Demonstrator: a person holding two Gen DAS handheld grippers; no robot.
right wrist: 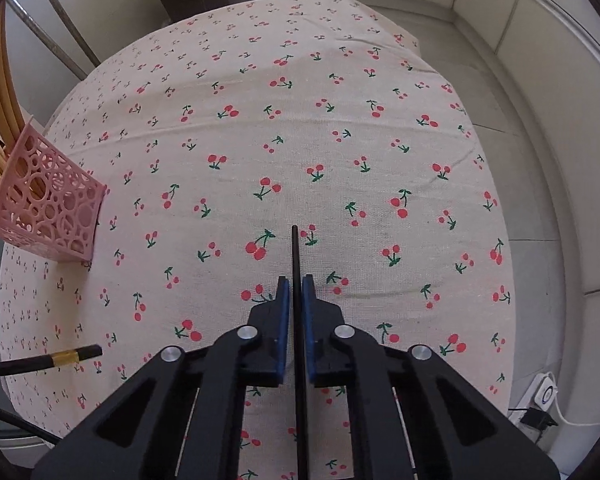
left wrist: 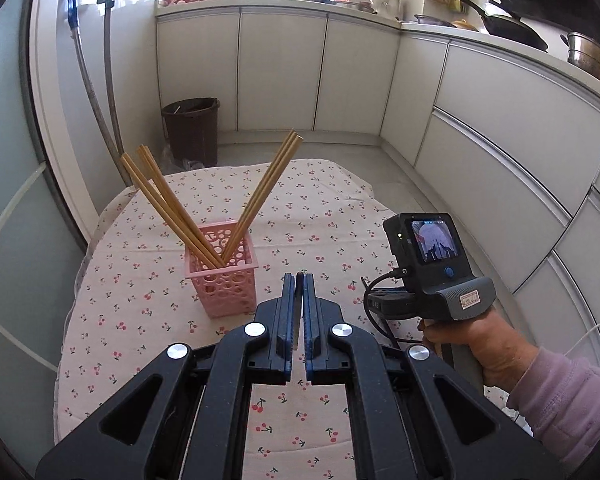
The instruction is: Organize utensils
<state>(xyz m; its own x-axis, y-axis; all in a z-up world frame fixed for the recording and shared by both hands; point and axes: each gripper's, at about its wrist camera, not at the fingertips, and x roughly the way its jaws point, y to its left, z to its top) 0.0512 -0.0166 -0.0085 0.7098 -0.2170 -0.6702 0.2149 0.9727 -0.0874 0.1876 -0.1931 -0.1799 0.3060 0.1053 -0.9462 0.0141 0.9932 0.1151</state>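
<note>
While the pink perforated holder (left wrist: 223, 266) is standing upright on the cherry-print tablecloth (left wrist: 308, 220), wooden chopsticks (left wrist: 168, 204) are leaning out of it in two bunches, one slanting away from the right-hand device and one slanting towards it. Nearer the camera than the holder, the left gripper (left wrist: 299, 280) is hovering with its blue pads pressed together on a thin dark stick (left wrist: 299, 278), whose rounded end is just peeking out between the tips. Off to the holder's right, a hand (left wrist: 476, 340) in a lilac sleeve (left wrist: 568, 404) is gripping the handle of the other device, whose small screen is glowing.

From the right wrist view, the right gripper (right wrist: 296, 280) is pinching a slim black chopstick (right wrist: 295, 248), which is running straight out past the fingertips over the cloth, well to the right of the holder (right wrist: 48, 208). Below the holder, another black chopstick (right wrist: 64, 358) with a gold band is poking in from the left edge; whether it is resting on the cloth I cannot tell.
</note>
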